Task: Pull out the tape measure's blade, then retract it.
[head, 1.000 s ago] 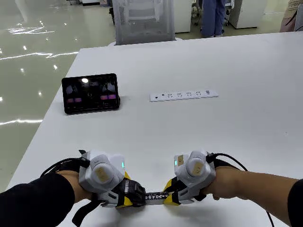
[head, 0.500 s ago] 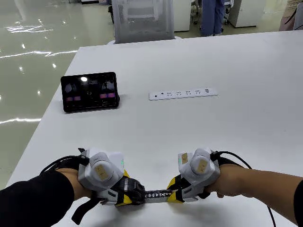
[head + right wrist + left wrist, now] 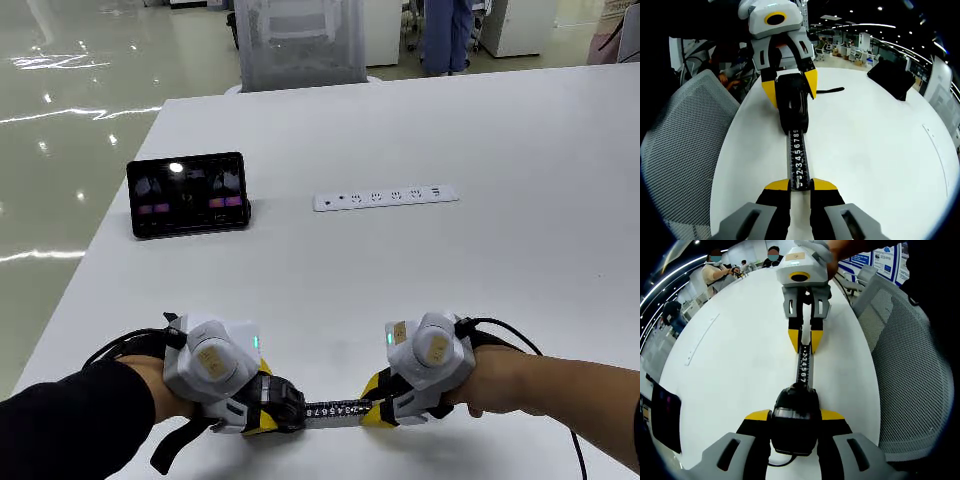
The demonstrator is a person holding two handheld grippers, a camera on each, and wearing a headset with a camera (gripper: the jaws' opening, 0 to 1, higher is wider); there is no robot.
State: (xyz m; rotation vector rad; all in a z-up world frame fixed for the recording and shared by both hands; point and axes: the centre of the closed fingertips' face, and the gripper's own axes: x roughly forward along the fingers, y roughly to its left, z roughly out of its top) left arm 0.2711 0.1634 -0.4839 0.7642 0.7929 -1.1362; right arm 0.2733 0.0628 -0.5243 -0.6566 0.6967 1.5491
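my left tool [image 3: 268,410] clamps the tape measure case [image 3: 288,403]; at its 3 o'clock my right tool [image 3: 376,412] pinches the blade [image 3: 335,410] tip, low over the bench [image 3: 400,280].

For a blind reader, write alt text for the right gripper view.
The right hand-held gripper pinches the blade, drawn partly out of the tape measure held by the left hand-held gripper, over a white table.

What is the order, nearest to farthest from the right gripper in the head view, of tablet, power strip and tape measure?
1. Tape measure: blade in the right gripper.
2. Power strip: straight ahead, mid-table.
3. Tablet: ahead, far left.
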